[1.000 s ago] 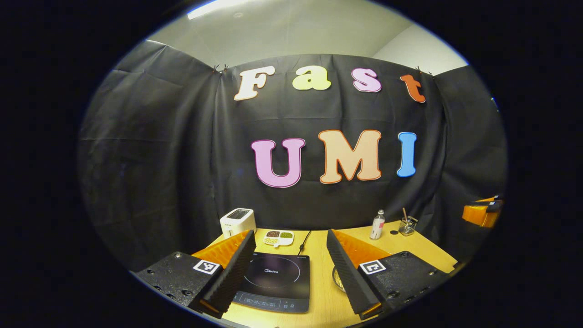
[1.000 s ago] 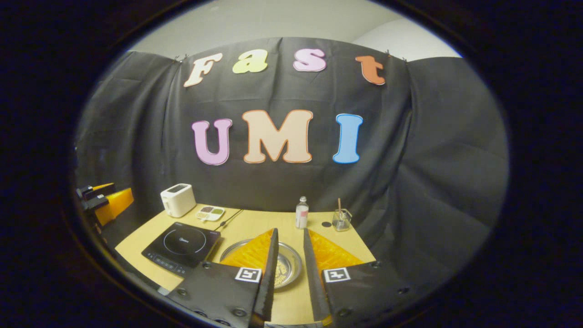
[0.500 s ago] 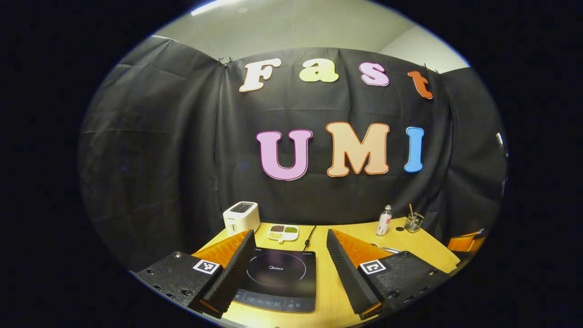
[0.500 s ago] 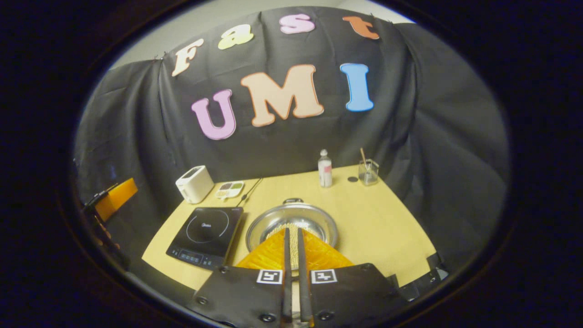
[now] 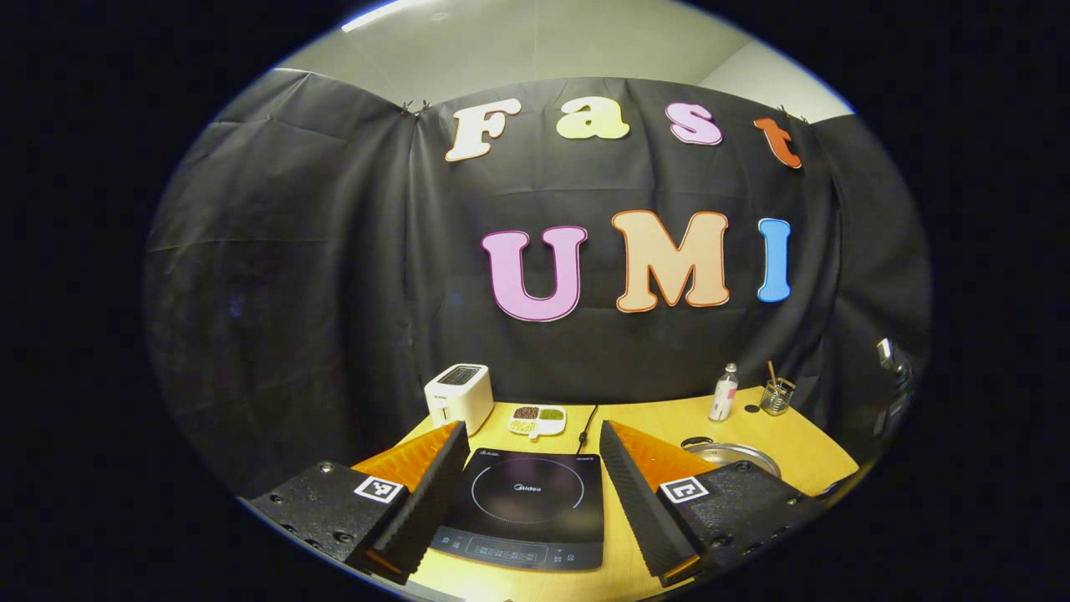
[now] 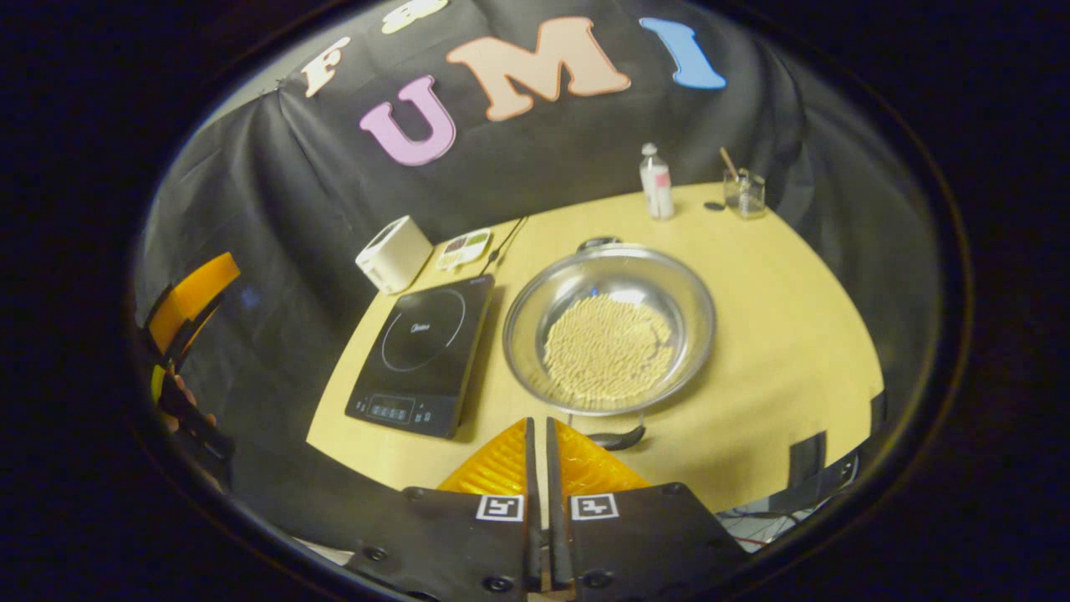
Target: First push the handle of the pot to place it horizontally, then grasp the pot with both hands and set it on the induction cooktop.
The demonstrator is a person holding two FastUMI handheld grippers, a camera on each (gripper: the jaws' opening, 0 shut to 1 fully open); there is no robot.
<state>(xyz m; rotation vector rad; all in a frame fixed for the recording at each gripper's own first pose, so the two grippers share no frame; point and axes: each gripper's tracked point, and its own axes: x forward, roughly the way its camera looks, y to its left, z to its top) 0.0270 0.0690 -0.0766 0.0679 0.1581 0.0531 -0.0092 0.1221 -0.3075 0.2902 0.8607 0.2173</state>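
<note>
A shallow steel pot [image 6: 610,326] holding pale beans sits on the wooden table [image 6: 777,334], right of the black induction cooktop [image 6: 422,351]. One dark handle [image 6: 617,437] points toward me and the other handle [image 6: 598,243] sits on the far rim. My right gripper [image 6: 539,422] is shut with nothing in it, raised just before the near handle and a little to its left. My left gripper [image 5: 532,428] is open and hovers over the cooktop [image 5: 527,502], with the pot's rim [image 5: 740,454] to its right. The left gripper's orange body [image 6: 188,301] appears at the left edge.
A white toaster [image 6: 393,253] and a divided snack dish [image 6: 464,248] stand behind the cooktop, whose cord [image 6: 506,238] runs to the back. A small bottle [image 6: 656,181] and a glass with a stick [image 6: 744,192] sit at the table's far right.
My right gripper closed its small gap, rose and tipped downward, so the pot is now seen from above. My left gripper drifted slightly and stayed open.
</note>
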